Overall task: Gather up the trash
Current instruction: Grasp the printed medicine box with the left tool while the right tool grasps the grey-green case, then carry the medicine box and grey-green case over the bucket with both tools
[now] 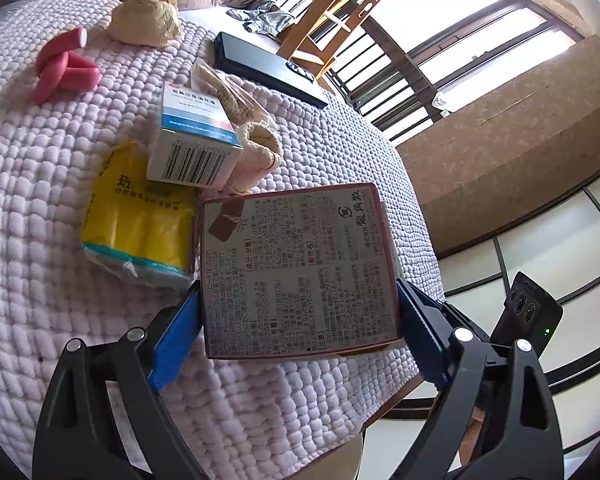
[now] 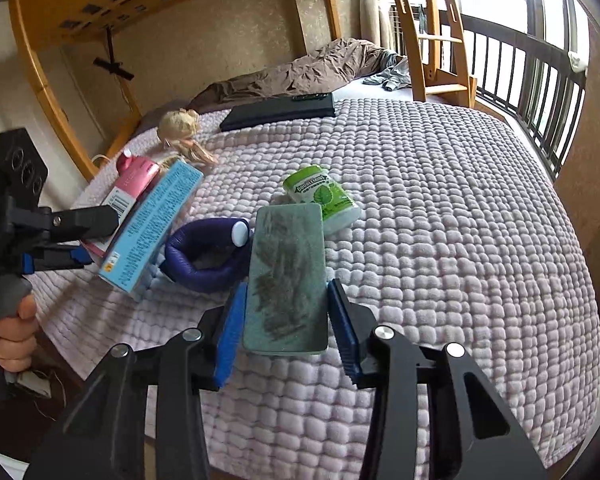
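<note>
Left gripper (image 1: 300,320) clamped on red-edged box (image 1: 298,270) at near edge of bed (image 1: 40,200). Right gripper (image 2: 286,320) clamped on green block (image 2: 286,276), near, centre. Risks: wide box held by near end only, may tilt and slip; block could knock purple ring (image 2: 206,256) just left.

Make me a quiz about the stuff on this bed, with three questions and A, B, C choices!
1. Where is the green gum bottle?
A. on the pink blanket
B. on the floor
C. between the fingers

2. What colour is the bendy loop beside the grey-green block?
A. yellow
B. purple
C. orange

3. How is the green gum bottle placed?
A. standing upright
B. lying on its side
C. hanging in the air

Answers:
1 A, it rests on the blanket just beyond the block.
2 B, the loop is dark purple with a white end cap.
3 B, its long side lies along the blanket.
</note>
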### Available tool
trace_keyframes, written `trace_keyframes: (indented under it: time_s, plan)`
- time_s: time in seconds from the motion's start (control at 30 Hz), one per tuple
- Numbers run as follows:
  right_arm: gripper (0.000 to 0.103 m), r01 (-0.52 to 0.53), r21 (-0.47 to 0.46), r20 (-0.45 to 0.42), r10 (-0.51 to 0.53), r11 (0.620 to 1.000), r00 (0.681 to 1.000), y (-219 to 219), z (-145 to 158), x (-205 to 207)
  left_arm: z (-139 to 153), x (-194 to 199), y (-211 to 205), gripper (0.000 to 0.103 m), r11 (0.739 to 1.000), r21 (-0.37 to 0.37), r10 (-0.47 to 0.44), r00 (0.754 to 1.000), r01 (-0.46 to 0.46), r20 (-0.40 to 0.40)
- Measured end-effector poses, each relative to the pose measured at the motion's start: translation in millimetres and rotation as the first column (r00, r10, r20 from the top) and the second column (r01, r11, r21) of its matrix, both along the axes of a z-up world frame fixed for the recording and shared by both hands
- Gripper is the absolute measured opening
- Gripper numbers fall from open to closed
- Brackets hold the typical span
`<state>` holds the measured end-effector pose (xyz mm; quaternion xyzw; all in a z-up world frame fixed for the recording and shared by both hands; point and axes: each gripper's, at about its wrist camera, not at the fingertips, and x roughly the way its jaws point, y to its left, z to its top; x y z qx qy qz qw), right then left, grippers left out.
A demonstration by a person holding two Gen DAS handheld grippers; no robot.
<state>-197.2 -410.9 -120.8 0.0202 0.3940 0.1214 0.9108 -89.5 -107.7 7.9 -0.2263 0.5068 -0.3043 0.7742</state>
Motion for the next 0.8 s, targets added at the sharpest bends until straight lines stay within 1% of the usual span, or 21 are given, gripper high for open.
trace_keyframes:
  time_s: [0.2,0.4,0.57,0.8]
  plan:
    - [0.041,0.008,0.029,-0.009,-0.007,1.000,1.000,-3.7,2.9,-11.7,5.7,-14.4,6.6,0.092,1.000,0.028,0.006,1.000,-0.007,0.029]
    - [0.041,0.002,0.037,-0.007,-0.002,0.999,1.000,-2.9,6.3,-25.8,12.0,-27.7,5.9,0.092,0.998,0.064,0.001,0.998,-0.005,0.061]
    - [0.041,0.006,0.071,-0.002,-0.005,0.997,1.000,-6.2,13.4,-35.9,18.2,-41.9,2.6,0.092,0.991,0.135,-0.012,0.994,-0.004,0.111]
    - [0.041,-0.016,0.085,-0.003,0.016,0.996,1.000,-3.1,20.8,-53.1,22.5,-58.2,-4.3,0.092,0.974,0.228,-0.033,0.985,-0.007,0.172]
